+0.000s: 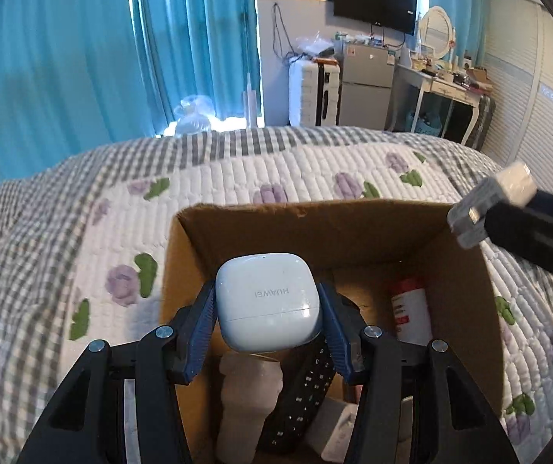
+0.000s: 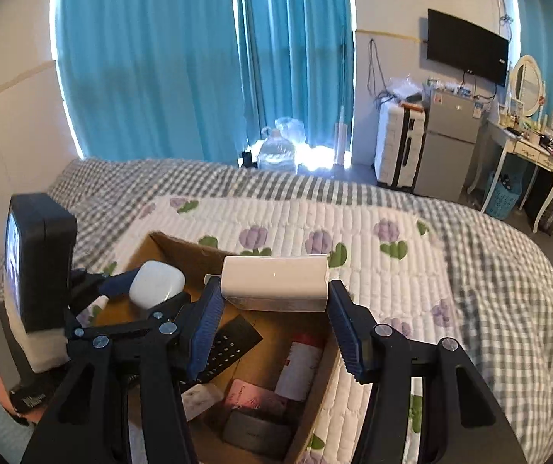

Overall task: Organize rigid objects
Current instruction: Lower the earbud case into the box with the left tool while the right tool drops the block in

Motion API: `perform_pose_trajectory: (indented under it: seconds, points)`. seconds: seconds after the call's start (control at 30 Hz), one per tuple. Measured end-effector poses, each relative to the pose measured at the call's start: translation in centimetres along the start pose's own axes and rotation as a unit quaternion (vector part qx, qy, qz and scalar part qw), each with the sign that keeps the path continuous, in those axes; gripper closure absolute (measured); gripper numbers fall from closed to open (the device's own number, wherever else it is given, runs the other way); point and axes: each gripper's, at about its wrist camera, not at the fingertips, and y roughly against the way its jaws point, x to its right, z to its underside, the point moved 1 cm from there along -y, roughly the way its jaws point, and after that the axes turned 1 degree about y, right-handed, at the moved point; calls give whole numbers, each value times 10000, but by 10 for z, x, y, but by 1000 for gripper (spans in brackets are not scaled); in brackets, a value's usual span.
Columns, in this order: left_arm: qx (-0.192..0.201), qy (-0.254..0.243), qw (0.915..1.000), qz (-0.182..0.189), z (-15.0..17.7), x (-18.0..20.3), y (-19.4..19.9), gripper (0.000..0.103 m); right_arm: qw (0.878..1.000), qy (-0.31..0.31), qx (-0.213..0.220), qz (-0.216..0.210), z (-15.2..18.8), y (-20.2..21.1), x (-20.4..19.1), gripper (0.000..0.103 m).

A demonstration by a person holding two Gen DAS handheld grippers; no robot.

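Note:
My left gripper (image 1: 267, 301) is shut on a pale blue Huawei earbud case (image 1: 267, 301) and holds it above the open cardboard box (image 1: 315, 224) on the bed. The case also shows in the right wrist view (image 2: 156, 284). My right gripper (image 2: 274, 294) is shut on a white rectangular block (image 2: 274, 282) and holds it above the box (image 2: 168, 247). In the left wrist view the right gripper (image 1: 492, 208) comes in over the box's far right corner. Inside the box lie a black remote (image 1: 303, 394), a white and red bottle (image 1: 411, 309), a pink card (image 2: 253, 396) and a dark case (image 2: 255, 433).
The box stands on a quilted bed cover (image 1: 237, 178) with purple flowers and a grey check border. Blue curtains (image 2: 199, 58), a white suitcase (image 2: 398, 147), a small fridge (image 2: 446, 147) and a dressing table (image 2: 527, 147) stand beyond the bed.

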Motion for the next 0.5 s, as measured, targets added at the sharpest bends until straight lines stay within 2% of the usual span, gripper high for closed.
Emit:
perform_pose_trajectory:
  seconds: [0.1, 0.33, 0.5]
  points:
    - [-55, -1, 9999, 91, 2, 1, -7, 48, 9999, 36, -107, -37, 7, -15, 5, 49]
    - [188, 135, 9996, 145, 2, -6, 18, 42, 9997, -55, -231, -108, 16, -22, 11, 49]
    - [419, 132, 9990, 5, -2, -14, 35, 42, 9991, -90, -392, -167, 14, -33, 6, 49]
